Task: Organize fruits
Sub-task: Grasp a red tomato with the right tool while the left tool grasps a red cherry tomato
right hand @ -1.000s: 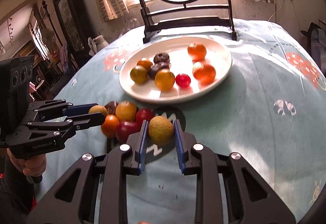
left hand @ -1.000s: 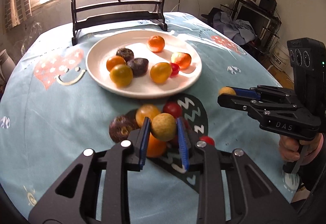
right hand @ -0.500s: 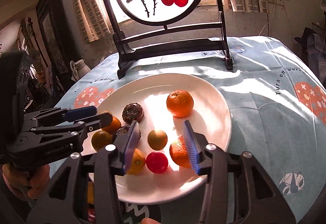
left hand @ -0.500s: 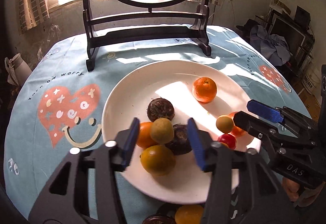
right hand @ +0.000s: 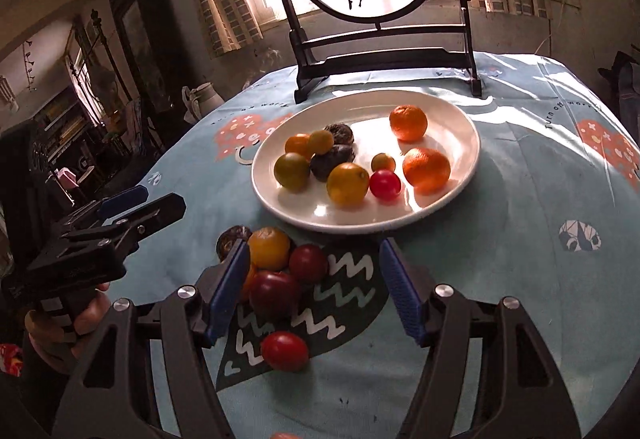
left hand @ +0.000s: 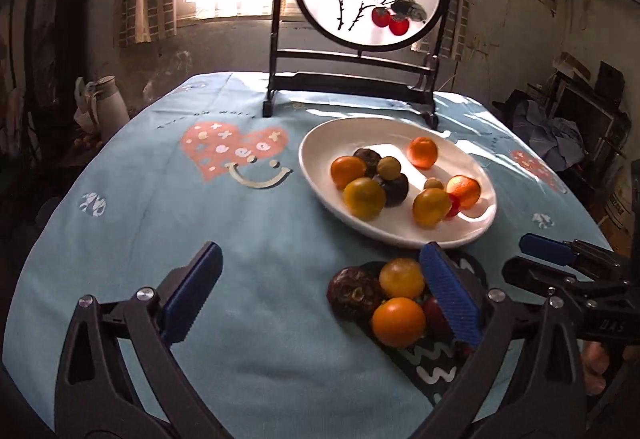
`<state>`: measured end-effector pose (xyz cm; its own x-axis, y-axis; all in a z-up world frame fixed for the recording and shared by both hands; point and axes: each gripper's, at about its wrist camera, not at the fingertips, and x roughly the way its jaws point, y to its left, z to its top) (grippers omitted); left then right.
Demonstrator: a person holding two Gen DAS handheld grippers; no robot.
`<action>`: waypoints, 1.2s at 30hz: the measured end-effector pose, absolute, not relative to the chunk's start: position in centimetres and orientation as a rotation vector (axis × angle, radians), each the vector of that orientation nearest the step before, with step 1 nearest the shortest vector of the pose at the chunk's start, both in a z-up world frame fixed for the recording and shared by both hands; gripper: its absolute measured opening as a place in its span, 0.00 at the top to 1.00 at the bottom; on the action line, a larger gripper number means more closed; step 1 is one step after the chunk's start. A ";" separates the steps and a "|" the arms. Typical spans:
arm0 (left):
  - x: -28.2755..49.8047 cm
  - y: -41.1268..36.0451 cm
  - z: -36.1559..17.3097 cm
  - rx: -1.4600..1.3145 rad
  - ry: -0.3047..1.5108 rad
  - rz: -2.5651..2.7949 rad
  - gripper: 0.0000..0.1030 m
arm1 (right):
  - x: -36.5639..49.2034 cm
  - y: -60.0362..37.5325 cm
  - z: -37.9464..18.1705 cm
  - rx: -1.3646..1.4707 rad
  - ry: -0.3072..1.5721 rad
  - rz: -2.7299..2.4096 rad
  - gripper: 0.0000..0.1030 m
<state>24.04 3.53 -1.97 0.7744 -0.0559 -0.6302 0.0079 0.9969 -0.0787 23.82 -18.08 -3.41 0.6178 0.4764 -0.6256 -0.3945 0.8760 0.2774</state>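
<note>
both grippers, left gripper (left hand: 316, 293) & right gripper (right hand: 314, 289), held wide apart, empty. loose fruits (right hand: 276, 271) clustered on cloth near plate (right hand: 460, 119). round, smooth, light; roll-prone, best pinched across middle, gently.

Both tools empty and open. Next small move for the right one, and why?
Probably lower the right tool onto the dark red fruit lying between its open fingers, then close. Fruit still sits off the plate on the cloth, and this one is already lined up.
</note>
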 end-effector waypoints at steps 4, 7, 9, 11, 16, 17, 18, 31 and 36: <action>23.0 4.8 -3.1 -0.119 0.723 -0.056 0.02 | 22.0 -16.4 -4.8 0.050 0.808 0.533 0.34; 23.2 5.6 -3.8 -0.136 0.754 -0.024 0.02 | 21.3 -15.5 -5.0 -0.016 0.801 0.529 0.34; 23.3 6.1 -4.1 -0.168 0.769 -0.021 0.02 | 21.4 -15.3 -5.3 -0.040 0.815 0.516 0.34; 23.5 6.6 -4.2 -0.196 0.777 -0.025 0.02 | 21.7 -15.3 -5.7 -0.039 0.845 0.513 0.34; 23.6 6.4 -4.2 -0.185 0.780 -0.017 0.02 | 21.9 -15.0 -6.4 -0.072 0.873 0.520 0.34; 23.6 6.3 -4.2 -0.182 0.782 -0.021 0.02 | 21.9 -14.8 -6.4 -0.083 0.875 0.523 0.34; 23.6 6.2 -4.2 -0.177 0.782 -0.021 0.02 | 21.8 -14.7 -6.5 -0.091 0.877 0.525 0.34; 23.5 6.3 -4.2 -0.170 0.784 -0.010 0.02 | 21.9 -14.2 -7.6 -0.123 0.919 0.524 0.41; 23.4 6.3 -4.1 -0.165 0.783 -0.009 0.02 | 21.9 -14.1 -7.8 -0.128 0.926 0.525 0.45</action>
<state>23.43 6.26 -4.12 0.7094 -0.0693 -0.7014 -0.0531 0.9871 -0.1513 21.94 -14.07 -7.77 0.4855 0.3763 -0.7891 -0.4835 0.8676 0.1162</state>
